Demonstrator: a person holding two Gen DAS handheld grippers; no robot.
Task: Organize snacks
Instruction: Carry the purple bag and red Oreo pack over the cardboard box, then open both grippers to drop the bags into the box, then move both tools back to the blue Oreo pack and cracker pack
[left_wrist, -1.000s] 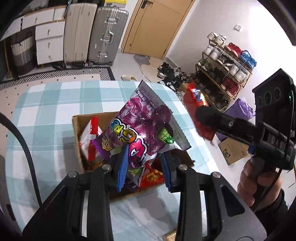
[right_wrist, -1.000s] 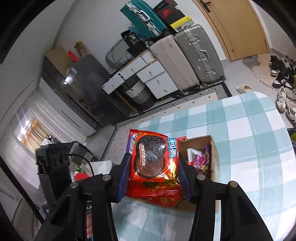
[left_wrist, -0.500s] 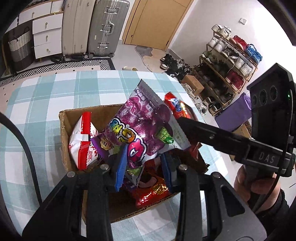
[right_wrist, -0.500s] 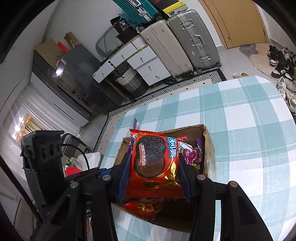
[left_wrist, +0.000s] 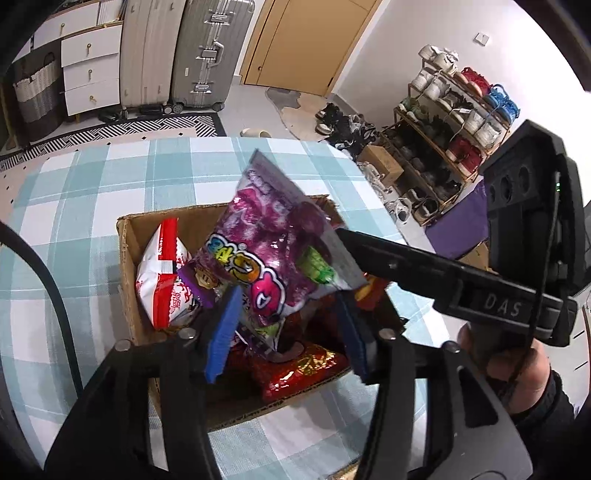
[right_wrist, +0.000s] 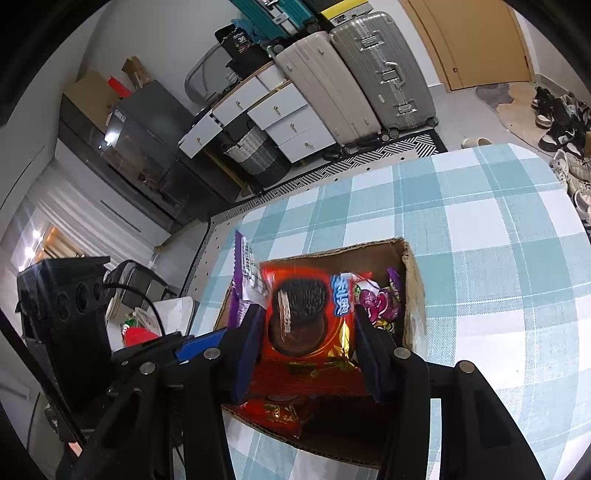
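Observation:
An open cardboard box (left_wrist: 127, 266) sits on the checked tablecloth and holds several snack packs. My left gripper (left_wrist: 284, 328) stands over the box with its jaws spread apart; the purple grape candy bag (left_wrist: 273, 254) leans between them, its lower end down among the packs. A white and red pack (left_wrist: 162, 280) lies at the box's left side. My right gripper (right_wrist: 308, 343) is shut on a red cookie pack (right_wrist: 306, 325) and holds it inside the box (right_wrist: 413, 280). The right gripper also shows in the left wrist view (left_wrist: 436, 273), reaching in from the right.
The blue and white checked table (right_wrist: 480, 229) stretches around the box. Suitcases (left_wrist: 184, 51), white drawers (left_wrist: 92, 70) and a shoe rack (left_wrist: 450, 110) stand beyond the table. Another red pack (left_wrist: 303, 369) lies at the box's near end.
Both grippers came down over the box. The left jaws have spread wider around the purple bag. The right gripper has lowered the red cookie pack into the box.

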